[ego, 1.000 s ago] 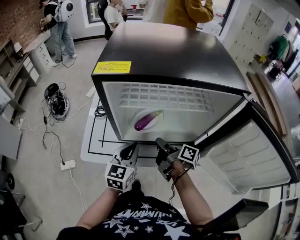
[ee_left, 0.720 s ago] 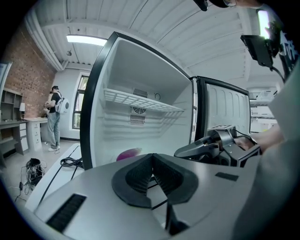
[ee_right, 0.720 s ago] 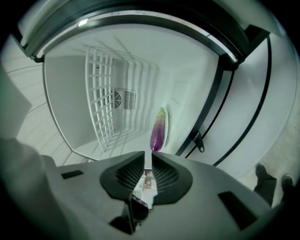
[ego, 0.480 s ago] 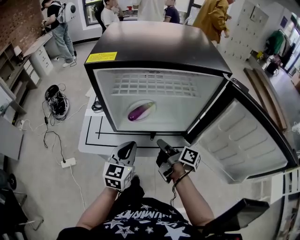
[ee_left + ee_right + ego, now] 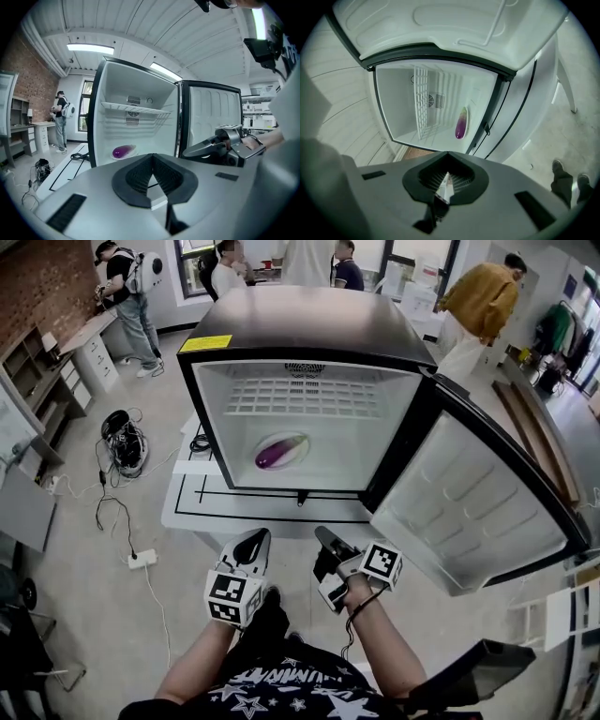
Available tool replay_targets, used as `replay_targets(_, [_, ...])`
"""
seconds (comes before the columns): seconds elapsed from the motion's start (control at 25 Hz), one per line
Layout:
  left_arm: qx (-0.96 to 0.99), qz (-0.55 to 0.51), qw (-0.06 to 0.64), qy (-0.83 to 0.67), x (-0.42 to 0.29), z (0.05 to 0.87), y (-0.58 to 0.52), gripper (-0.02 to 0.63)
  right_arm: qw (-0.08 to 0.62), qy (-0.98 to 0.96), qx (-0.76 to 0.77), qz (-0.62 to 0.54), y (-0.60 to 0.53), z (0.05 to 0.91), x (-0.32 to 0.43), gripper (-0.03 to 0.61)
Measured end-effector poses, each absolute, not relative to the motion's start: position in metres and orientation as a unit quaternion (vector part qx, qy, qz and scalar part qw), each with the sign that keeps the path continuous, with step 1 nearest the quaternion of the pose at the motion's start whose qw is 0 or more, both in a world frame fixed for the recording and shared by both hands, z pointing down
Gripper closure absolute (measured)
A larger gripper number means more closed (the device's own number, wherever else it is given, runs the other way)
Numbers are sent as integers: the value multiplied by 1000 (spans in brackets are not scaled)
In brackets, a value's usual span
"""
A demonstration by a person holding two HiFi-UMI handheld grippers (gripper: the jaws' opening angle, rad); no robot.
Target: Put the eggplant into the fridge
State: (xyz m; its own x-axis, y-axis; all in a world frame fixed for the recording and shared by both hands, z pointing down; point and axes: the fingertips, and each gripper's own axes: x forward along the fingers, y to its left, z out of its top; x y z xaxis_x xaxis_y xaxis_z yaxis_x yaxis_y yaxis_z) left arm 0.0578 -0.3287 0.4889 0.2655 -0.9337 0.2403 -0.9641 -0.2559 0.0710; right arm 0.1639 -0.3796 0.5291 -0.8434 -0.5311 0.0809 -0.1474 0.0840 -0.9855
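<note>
Right hand-held gripper [image 5: 325,538] is now sitting with jaws fully together on nothing; a second ago they were standing wide, so that's the release finishing up, and its own view is showing only bare pads meeting. Left hand-held gripper [image 5: 254,542] is likewise pinched together and carrying nothing. Both are backing away from the black-topped, white-lined small fridge [image 5: 309,324]: a second ago their tips were hanging right at the lower lip of the opening, now there's a clear strip of floor showing between them and the cabinet. The glossy purple elongated eggplant [image 5: 279,450] isn't moving through any of this. It's lying on its side on a white oval plate [image 5: 302,438] on the fridge's floor, below the white wire shelf [image 5: 309,395], well apart from both grippers. The white-lined fridge door [image 5: 478,512] is hanging wide open off to the right. I'm reading this as placement done and the retreat under way. The only thing arguably outstanding is swinging that door closed, though the task line isn't asking for it. The right gripper is sitting nearer the door if that's wanted.
</note>
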Motion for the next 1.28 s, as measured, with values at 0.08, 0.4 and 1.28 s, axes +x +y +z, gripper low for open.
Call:
replay_targets(0.08, [781, 71, 102, -612, 56, 484, -316, 604, 142, 729, -232, -628, -366, 525, 169, 572])
replay_targets(0.4, [756, 73, 111, -641, 53, 481, -271, 604, 121, 746, -218, -617, -321, 527, 179, 572])
replay_targets(1.28, [772, 44, 111, -624, 40, 466, -161, 604, 119, 758, -246, -592, -202, 517, 167, 572])
